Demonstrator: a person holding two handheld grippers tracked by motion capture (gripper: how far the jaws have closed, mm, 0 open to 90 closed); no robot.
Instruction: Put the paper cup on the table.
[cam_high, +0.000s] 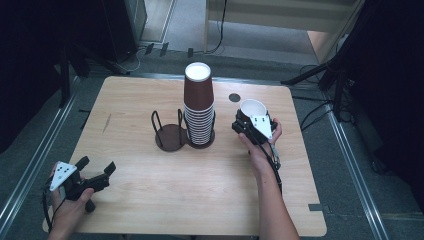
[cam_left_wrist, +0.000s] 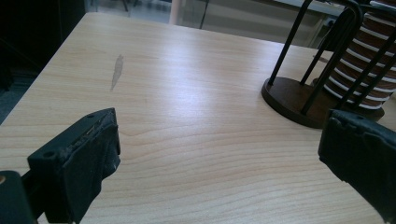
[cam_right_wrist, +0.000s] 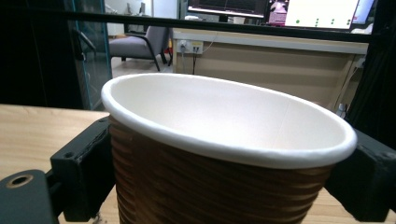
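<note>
- The right gripper (cam_high: 251, 121) clasps a brown ribbed paper cup with white lining (cam_high: 252, 108) by its sides, upright, right of the tall stack of matching cups (cam_high: 199, 107) in a dark wire holder (cam_high: 172, 131), likely for separate placement.
- The left gripper (cam_high: 95, 169) rests spread and empty at the near left of the pale wooden table (cam_high: 150, 190), apparently waiting.

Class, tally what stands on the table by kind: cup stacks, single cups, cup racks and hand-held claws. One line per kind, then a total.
Cup stack: 1
Single cup, gripped in the right claw: 1
Wire cup rack: 1
Claws, counting the open left claw: 2
Total: 5
</note>
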